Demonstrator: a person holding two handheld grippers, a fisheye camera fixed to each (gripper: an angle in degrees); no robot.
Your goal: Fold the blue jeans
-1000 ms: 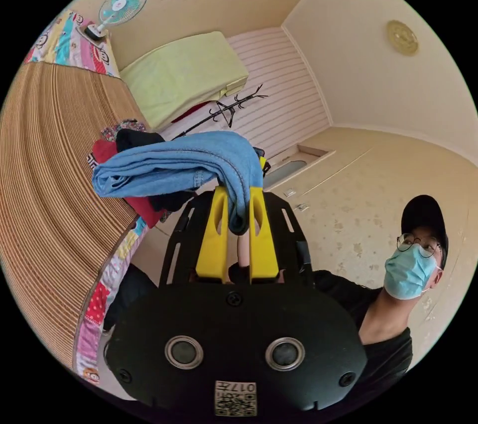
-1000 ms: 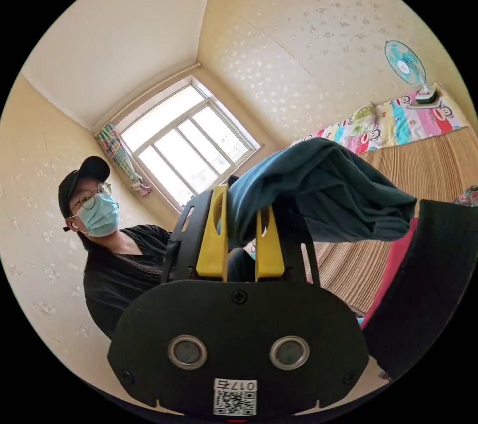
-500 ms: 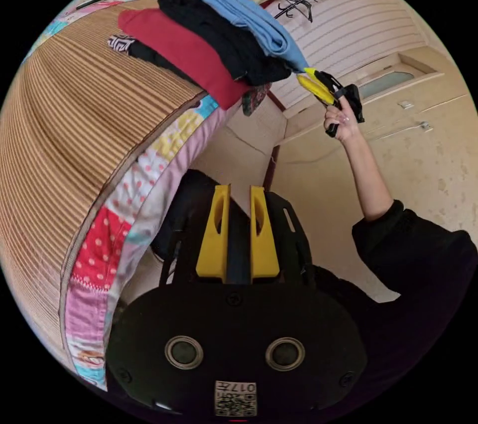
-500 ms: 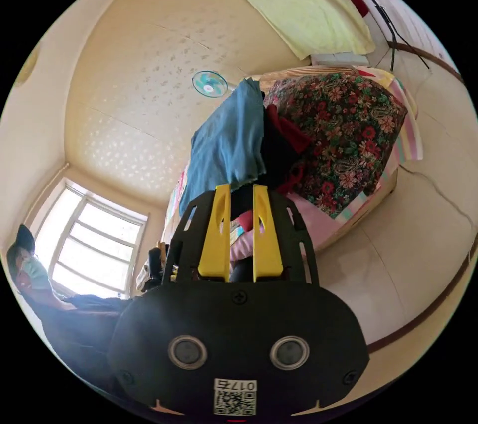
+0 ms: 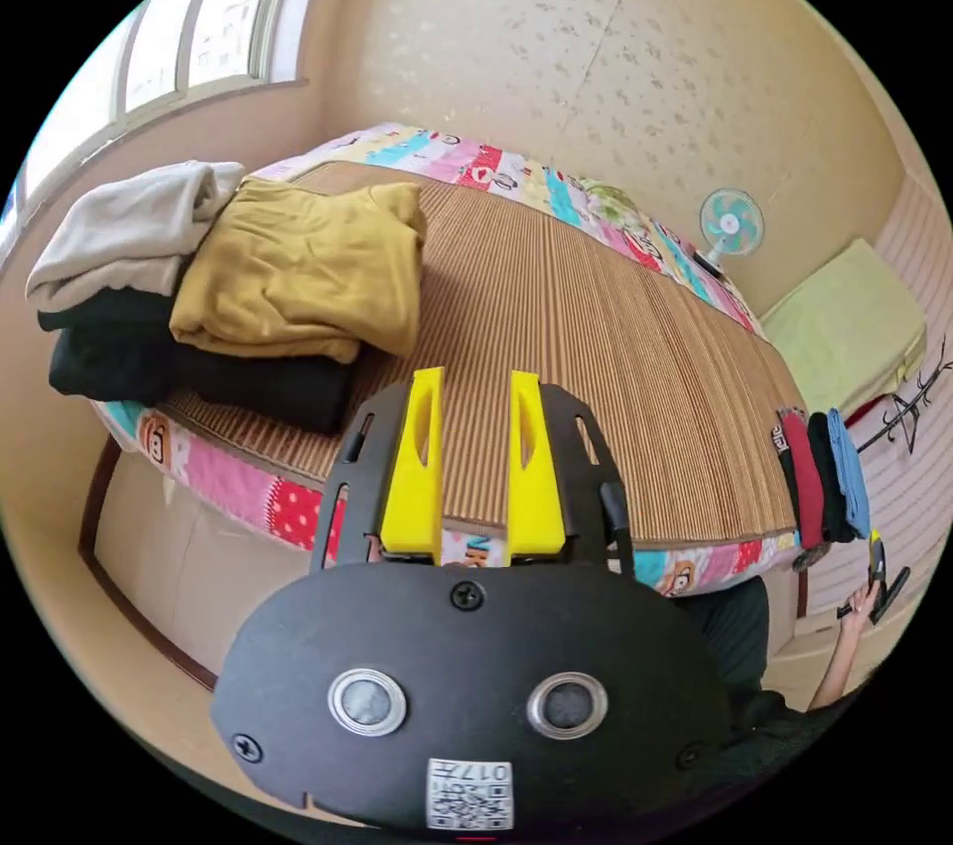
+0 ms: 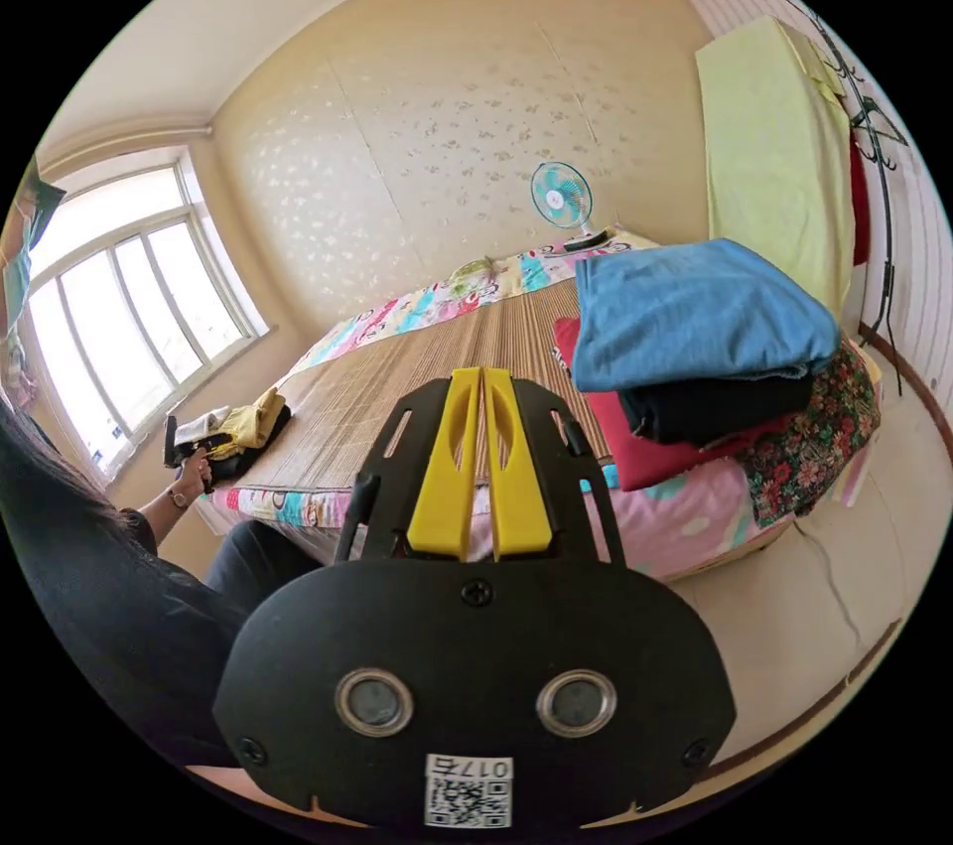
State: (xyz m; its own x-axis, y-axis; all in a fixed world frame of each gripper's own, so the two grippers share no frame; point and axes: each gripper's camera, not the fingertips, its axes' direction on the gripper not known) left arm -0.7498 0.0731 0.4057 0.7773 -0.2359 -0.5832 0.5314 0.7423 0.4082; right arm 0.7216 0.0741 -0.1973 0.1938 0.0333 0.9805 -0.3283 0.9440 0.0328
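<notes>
Now the folded blue jeans (image 6: 700,317) lie on top of a stack of folded clothes (image 6: 685,428) at one end of the bed (image 6: 437,368), over a black garment and a red one, with a floral piece at the bottom. In the right gripper view the right gripper (image 6: 475,388) hangs clear of the stack, its yellow jaws pressed together with nothing between them. In the left gripper view the left gripper (image 5: 476,388) has its jaws spread apart and empty, pointing over the striped mat toward a mustard garment (image 5: 303,264) piled on dark and pale clothes at the other end. A small fan (image 6: 559,198) stands against the wall.
</notes>
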